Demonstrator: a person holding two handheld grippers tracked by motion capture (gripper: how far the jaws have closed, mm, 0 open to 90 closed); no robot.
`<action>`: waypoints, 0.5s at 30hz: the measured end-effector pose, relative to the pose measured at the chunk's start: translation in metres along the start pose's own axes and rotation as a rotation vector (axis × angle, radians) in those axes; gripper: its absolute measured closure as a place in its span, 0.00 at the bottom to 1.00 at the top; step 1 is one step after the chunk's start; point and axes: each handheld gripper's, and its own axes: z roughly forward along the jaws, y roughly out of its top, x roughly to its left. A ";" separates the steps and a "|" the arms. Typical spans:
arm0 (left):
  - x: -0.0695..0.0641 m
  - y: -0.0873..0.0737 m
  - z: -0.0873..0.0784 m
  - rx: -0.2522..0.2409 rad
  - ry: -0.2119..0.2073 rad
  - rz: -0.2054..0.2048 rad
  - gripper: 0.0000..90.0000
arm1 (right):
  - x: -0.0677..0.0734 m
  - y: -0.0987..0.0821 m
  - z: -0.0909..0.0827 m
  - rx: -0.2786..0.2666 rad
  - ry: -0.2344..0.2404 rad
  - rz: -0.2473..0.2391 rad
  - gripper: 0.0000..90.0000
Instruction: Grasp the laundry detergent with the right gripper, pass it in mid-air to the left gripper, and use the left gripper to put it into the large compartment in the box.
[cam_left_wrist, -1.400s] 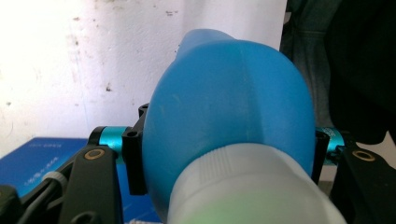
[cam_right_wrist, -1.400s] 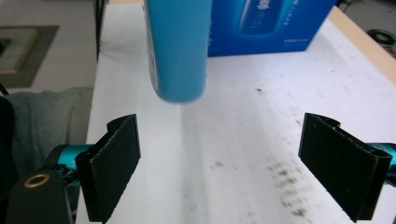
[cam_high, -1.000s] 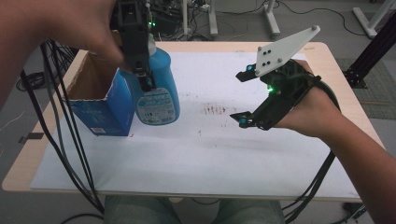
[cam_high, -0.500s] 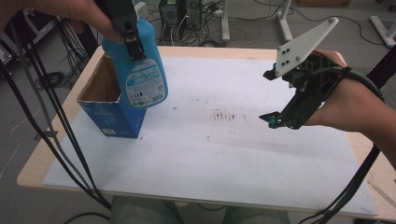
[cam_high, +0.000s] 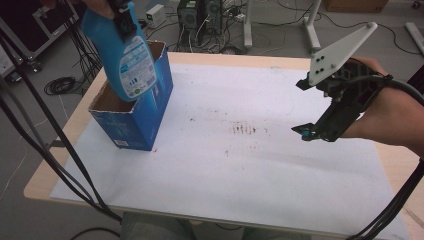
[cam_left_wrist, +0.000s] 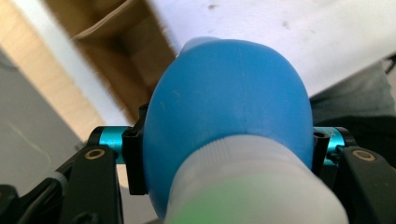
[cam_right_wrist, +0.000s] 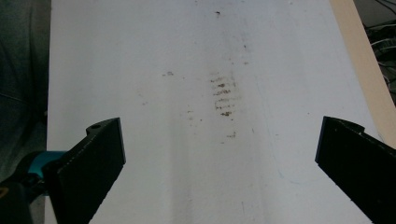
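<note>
The left gripper (cam_high: 121, 17) pinches the blue bottle (cam_high: 127, 57) at its shoulder below the white cap, jaws pressed on both flanks. The bottle hangs tilted above the open blue box (cam_high: 137, 112) at the bench (cam_high: 260, 60) left edge. Judgement: smooth, stiff plastic, possibly liquid-heavy; grip the narrower shoulder. Compared with one second ago, the bottle is lifted from beside the box. The right gripper (cam_high: 306, 134) holds nothing; its jaws have just been opening and stand spread.

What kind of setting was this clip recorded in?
Probably a lab or workshop: cables lie across the grey floor, electronic equipment and metal stands sit behind the table, which has a stained white sheet on top.
</note>
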 end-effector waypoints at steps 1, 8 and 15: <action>0.004 -0.001 0.000 -0.003 0.008 -0.035 0.42 | 0.000 0.000 0.000 -0.002 0.000 -0.001 0.01; 0.028 -0.005 0.011 0.002 0.035 -0.143 0.42 | 0.001 0.001 0.003 0.000 -0.004 0.001 0.01; 0.046 -0.003 0.039 0.043 0.016 -0.072 0.42 | 0.000 -0.002 0.004 0.006 -0.023 0.016 0.01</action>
